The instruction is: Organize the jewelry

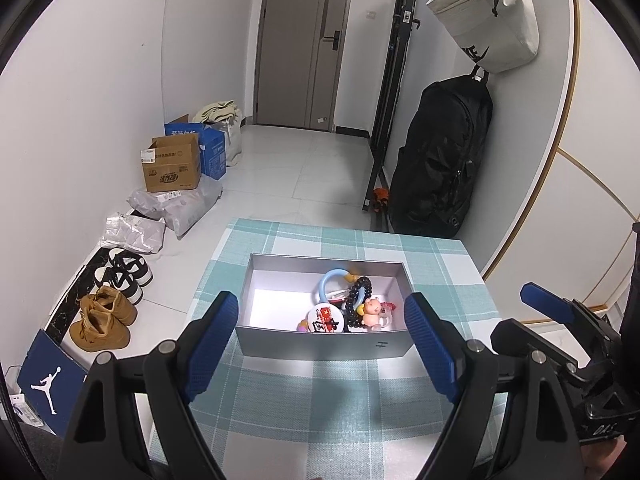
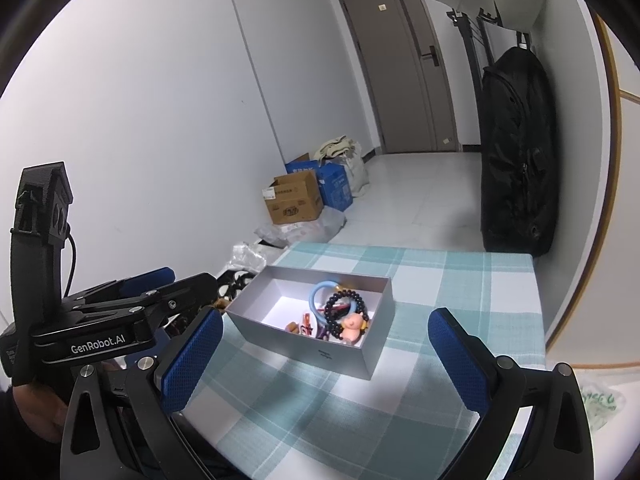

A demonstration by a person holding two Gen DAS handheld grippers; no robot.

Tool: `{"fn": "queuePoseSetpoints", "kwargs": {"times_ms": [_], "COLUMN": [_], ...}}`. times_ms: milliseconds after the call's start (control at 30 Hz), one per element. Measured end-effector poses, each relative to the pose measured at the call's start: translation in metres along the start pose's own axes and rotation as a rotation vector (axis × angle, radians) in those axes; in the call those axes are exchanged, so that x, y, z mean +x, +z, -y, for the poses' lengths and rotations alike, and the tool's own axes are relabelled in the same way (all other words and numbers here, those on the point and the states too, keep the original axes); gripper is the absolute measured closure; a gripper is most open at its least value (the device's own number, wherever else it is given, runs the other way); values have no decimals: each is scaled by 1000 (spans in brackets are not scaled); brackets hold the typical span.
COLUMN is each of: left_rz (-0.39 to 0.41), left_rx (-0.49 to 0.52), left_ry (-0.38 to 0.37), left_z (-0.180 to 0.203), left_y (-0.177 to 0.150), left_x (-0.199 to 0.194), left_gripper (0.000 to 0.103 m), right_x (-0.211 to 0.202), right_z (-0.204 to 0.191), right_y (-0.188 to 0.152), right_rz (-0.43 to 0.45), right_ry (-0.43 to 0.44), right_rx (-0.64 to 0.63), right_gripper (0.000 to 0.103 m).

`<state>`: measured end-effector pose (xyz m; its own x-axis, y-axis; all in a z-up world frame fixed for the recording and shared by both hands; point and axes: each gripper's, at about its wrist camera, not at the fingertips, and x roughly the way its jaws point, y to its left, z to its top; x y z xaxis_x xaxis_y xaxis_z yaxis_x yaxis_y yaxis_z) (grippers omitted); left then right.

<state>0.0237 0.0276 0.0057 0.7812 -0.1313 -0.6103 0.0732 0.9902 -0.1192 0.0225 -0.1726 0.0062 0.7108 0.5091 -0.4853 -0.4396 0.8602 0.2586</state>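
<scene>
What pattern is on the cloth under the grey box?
The tablecloth is a teal-and-white plaid check, clearest in the left wrist view, under the grey rectangular box.

Walls: white, plain
Floor [image 1: 320, 160]: pale glossy tiles
Door [image 1: 304, 40]: grey-brown — closed, at the far end
Tabletop [image 1: 320, 380]: teal checked cloth
Left wall: cardboard boxes [image 1: 172, 168], shoes [image 1: 104, 316]

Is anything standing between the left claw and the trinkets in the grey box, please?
Only the grey box itself: its near wall stands between the open left claw and the black bead bracelet, pink pig charm and round badge piled inside. The top is open, so coming from above looks clear.
</scene>
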Motion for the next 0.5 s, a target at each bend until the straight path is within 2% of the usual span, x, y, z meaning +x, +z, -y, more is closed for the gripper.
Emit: {"fn": "queuePoseSetpoints", "kwargs": {"times_ms": [500], "left_rz": [-8], "left_rx": [-9], "left_ry": [-5], "left_z": [-2], "left_y": [0], "left_x": [2], "left_gripper": [21], "right_x": [3], "right_z": [1], "right_y": [-1], "right_rz": [-16], "right_ry": [-5], "right_rx": [4], "right_gripper": [0]}}
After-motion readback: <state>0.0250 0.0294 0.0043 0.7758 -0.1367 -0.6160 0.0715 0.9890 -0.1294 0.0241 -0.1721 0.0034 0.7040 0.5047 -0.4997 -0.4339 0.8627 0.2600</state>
